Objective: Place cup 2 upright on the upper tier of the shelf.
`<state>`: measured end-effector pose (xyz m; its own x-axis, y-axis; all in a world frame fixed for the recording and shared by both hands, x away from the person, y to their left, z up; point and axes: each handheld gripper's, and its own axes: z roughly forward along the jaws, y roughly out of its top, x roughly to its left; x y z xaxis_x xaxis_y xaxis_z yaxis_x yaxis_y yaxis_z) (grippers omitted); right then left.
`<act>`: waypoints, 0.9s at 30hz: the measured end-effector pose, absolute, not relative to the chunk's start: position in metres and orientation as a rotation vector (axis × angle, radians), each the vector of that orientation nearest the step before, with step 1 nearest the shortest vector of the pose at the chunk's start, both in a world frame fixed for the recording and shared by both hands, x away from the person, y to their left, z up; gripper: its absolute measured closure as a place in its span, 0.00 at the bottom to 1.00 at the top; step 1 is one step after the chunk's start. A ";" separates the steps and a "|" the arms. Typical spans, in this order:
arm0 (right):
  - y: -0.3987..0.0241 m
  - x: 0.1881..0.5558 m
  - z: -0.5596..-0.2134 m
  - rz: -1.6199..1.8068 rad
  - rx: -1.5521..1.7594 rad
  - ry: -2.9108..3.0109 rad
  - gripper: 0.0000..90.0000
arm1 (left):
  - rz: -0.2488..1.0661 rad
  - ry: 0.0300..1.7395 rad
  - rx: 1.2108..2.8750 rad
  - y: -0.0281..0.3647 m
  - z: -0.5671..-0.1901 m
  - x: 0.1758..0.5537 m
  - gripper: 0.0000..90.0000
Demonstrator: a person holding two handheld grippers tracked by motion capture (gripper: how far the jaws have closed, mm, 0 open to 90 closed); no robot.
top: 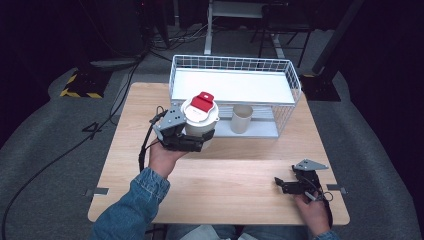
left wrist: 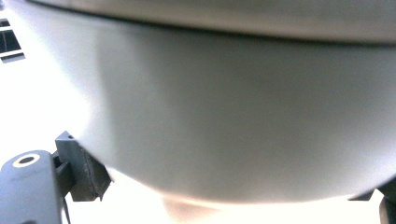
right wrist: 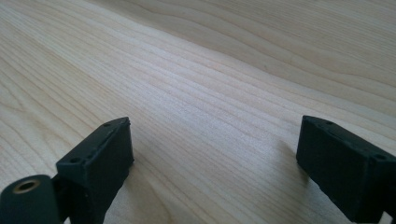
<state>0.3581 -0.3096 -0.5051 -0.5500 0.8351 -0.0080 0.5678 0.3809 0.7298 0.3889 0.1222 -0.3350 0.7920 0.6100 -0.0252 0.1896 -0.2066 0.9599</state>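
Observation:
A round white container [top: 199,117] with a red flap on its lid sits upright between the jaws of my left gripper [top: 201,142]. That gripper is shut on its lower body and holds it just in front of the wire basket. In the left gripper view the container's pale wall [left wrist: 224,116] looms close, and one pad [left wrist: 86,172] presses on its left side. My right gripper [top: 279,185] rests low on the table at the near right, pointing left. Its jaws stand open around bare wood [right wrist: 212,158].
A white wire basket [top: 235,70] with a white shelf stands at the far side of the wooden table [top: 225,170]. A beige cup [top: 241,118] stands upright on its lower level, just right of the held container. Dark floor and cables surround the table.

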 end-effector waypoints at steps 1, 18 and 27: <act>-0.310 0.358 -0.505 0.978 1.218 2.270 0.12 | 0.436 0.629 1.765 0.120 -0.331 0.393 0.14; -0.310 0.358 -0.505 0.978 1.218 2.270 0.12 | 0.457 0.643 1.764 0.101 -0.300 0.422 0.14; -0.310 0.358 -0.505 0.978 1.218 2.270 0.12 | 0.482 0.665 1.741 0.097 -0.287 0.440 0.14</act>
<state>0.3580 -0.3096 -0.5051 -0.5497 0.8353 -0.0079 0.5680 0.3807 0.7297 0.4396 0.0974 -0.2872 0.7545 0.6561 -0.0189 0.1860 -0.1862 0.9648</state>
